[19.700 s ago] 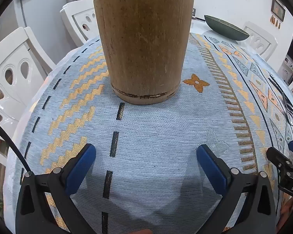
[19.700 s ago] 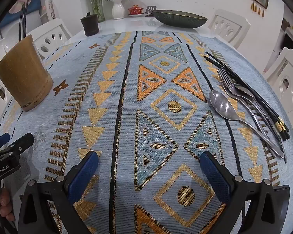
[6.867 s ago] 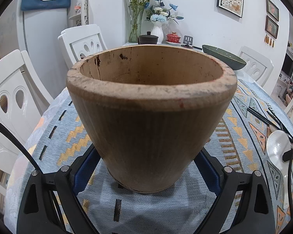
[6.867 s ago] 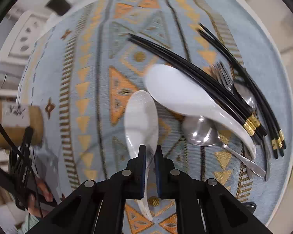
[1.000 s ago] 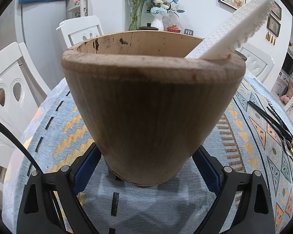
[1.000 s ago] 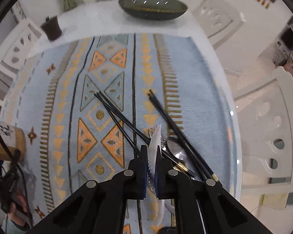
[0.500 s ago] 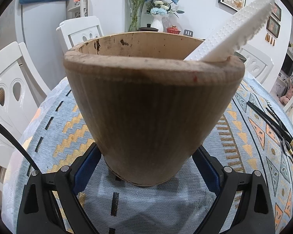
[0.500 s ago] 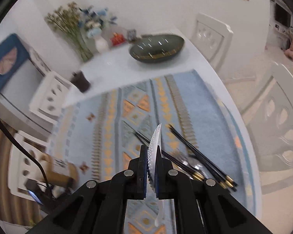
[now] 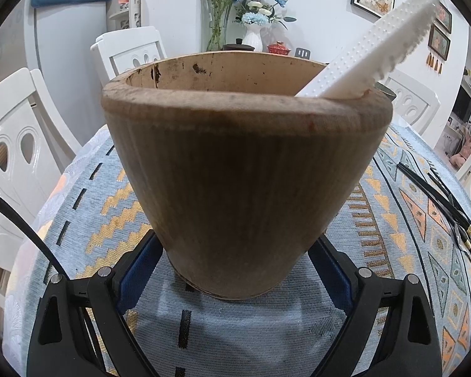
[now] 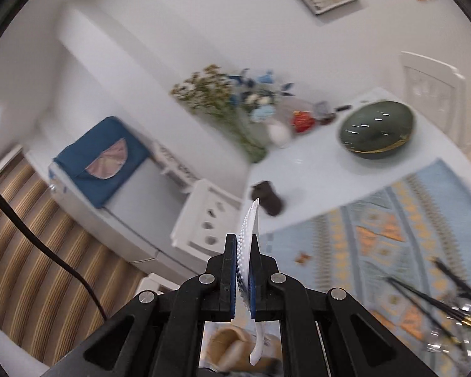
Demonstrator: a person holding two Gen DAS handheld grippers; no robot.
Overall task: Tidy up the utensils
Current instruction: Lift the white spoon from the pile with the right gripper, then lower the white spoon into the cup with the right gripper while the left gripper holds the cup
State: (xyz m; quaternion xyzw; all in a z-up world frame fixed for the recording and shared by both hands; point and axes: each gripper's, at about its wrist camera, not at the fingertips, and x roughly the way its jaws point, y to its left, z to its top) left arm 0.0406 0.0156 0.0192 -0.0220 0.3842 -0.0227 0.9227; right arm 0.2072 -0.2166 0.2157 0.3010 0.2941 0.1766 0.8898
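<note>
A wooden utensil holder (image 9: 248, 169) is stood upright on the patterned tablecloth (image 9: 88, 213) and is taken here as the landmark. It is clamped low on its wall by the left gripper (image 9: 235, 270), whose jaws have just been closing, one blue pad (image 9: 138, 267) pressed against each side. A white dotted rice paddle (image 9: 370, 53) is seen inside the holder, leaning on the rim at the right and sticking out above it. A second white rice paddle (image 10: 249, 229) is pinched edge-on between the closed fingers of the right gripper (image 10: 243, 278), raised above the holder, which is glimpsed blurred below that gripper. To the right of the holder, black chopsticks (image 9: 436, 201) are laid on the cloth, well apart from it.
</note>
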